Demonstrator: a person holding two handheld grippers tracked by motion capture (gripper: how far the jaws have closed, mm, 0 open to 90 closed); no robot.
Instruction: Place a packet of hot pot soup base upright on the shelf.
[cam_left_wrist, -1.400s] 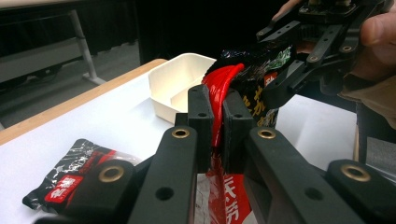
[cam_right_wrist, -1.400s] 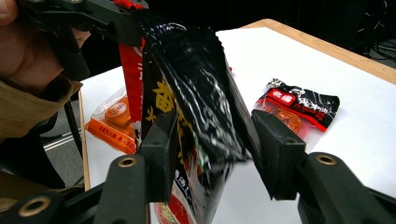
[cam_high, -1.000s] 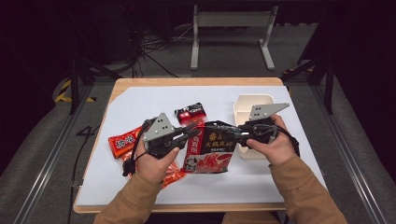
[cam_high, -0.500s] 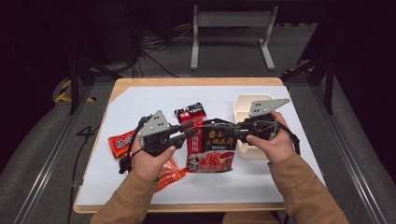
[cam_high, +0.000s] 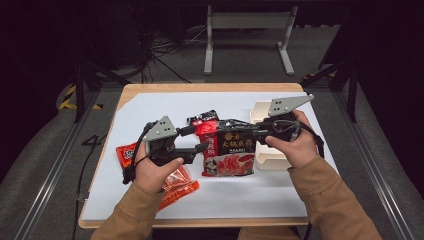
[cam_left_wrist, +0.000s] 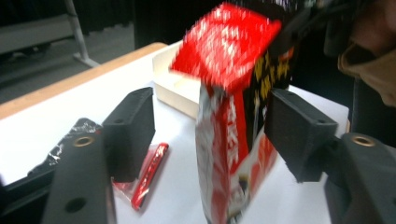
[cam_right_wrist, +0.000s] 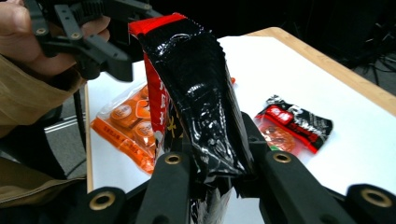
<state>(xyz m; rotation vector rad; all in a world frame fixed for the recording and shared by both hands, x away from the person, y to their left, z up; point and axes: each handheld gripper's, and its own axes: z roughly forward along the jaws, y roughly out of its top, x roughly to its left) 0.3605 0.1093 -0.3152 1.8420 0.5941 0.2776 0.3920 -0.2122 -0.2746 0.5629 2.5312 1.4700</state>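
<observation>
left gripper (cam_left_wrist: 205, 135): jaws just opening, wide, noodle bag (cam_high: 231, 152) between, unpressed | right gripper (cam_right_wrist: 219, 182): clamps bag's edge | white box (cam_high: 267, 157): far-right, contents unclear

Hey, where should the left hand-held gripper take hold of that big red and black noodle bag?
Probably the bag's free left edge, coming in from the left. The right hand-held gripper pinches its right edge, so it hangs thin and upright. The left hand-held gripper's jaws, just opened, already straddle that flat edge without pressing on it.

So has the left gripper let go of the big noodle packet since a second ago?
Yes. The left gripper jaws have just been opening beside the noodle packet, which the right gripper holds near the white tray.
</observation>
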